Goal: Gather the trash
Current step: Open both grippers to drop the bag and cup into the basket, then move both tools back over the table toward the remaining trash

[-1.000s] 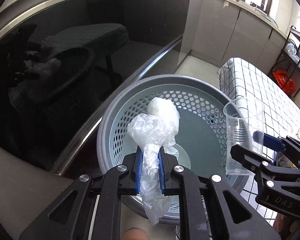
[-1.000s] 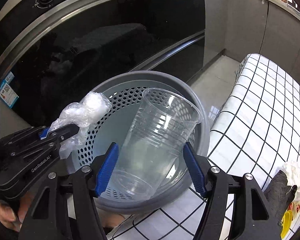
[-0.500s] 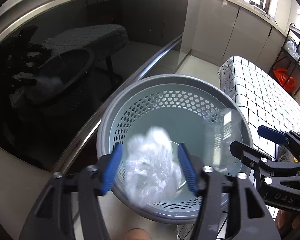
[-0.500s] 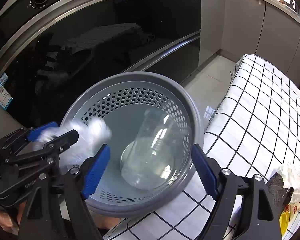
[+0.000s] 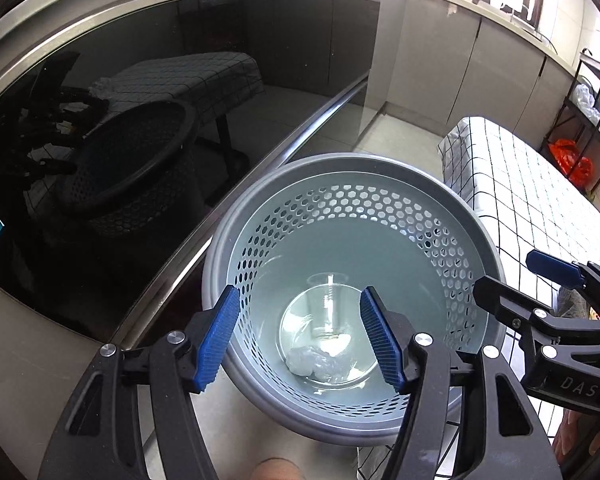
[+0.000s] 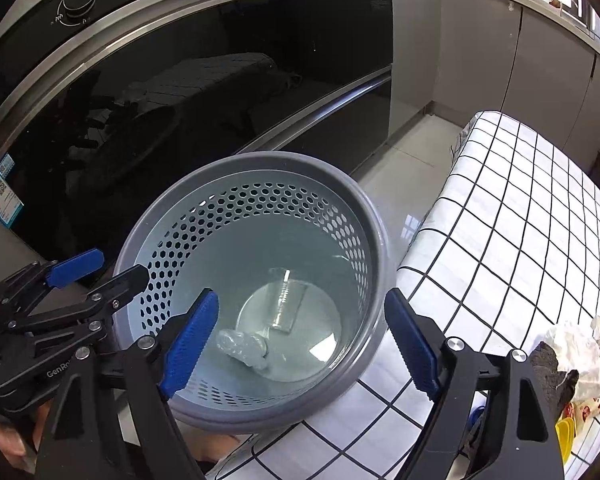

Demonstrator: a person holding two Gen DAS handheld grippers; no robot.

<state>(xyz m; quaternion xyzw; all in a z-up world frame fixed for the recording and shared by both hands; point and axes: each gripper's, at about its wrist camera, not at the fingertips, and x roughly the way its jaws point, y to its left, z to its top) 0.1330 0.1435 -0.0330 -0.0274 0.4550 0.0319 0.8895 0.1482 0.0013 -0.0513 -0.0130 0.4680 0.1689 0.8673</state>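
While both hang above basket rim [image 5: 260,208] | left gripper [image 5: 300,340] spread (empty) | right gripper [image 6: 300,344] opening, empty

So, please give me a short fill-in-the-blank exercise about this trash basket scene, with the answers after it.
1. The clear plastic cup lies at the bottom of the grey ____.
2. The crumpled plastic wrap lies ____ the basket, beside the cup.
3. Nothing is between the fingers of the left gripper; it is ____.
4. The cloth beside the basket has a ____ pattern.

Answers: basket; inside; open; checked
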